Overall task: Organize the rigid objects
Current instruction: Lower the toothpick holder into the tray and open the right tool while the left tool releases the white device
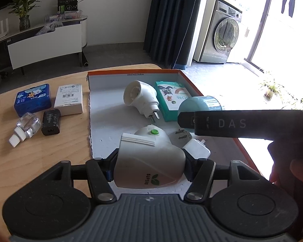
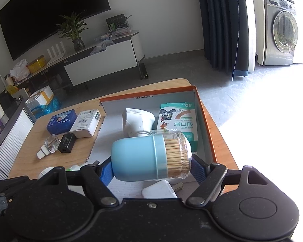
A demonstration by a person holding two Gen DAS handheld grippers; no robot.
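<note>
L gripper point(image 1: 149, 167) is clamped on a white plug-in vaporizer point(image 1: 149, 161) marked SUPERB w/ a green button, pads squeezing its two sides, body held over the near end of the orange-edged cardboard box point(image 1: 131, 73); looks like it's being brought in to join the other items there, though I can't tell if it's touching the box floor. R gripper point(image 2: 151, 169) is closed on a toothpick jar point(image 2: 149, 157), blue cap to the left, clear end full of toothpicks to the right, held sideways above the box's right half; sideways grip prob. because the round body is easiest pinched end to end. Already in the box: another white plug-in unit point(image 1: 141, 98) lying on its side w/ prongs toward the camera, a green bandage box point(image 1: 172, 102) near the far right wall, and a white charger point(image 1: 196, 149) w/ a grey plug adapter point(image 1: 181, 136) just beside it. Not yet boxed, on the table point(image 1: 40, 161) left of the box: blue tin point(image 1: 33, 99), white carton point(image 1: 69, 98) beside it, small clear bottle point(image 1: 25, 129) on its side, black USB adapter point(image 1: 51, 125) next to the bottle. Judging by that, roughly half done. Surface is a light wood table w/ rounded corners. Room: grey floor, dark TV point(image 2: 50, 20), low white cabinet point(image 2: 101, 64) w/ a potted plant point(image 2: 73, 32), navy curtain point(image 2: 222, 24), washing machine point(image 2: 280, 32) by a bright window.
</note>
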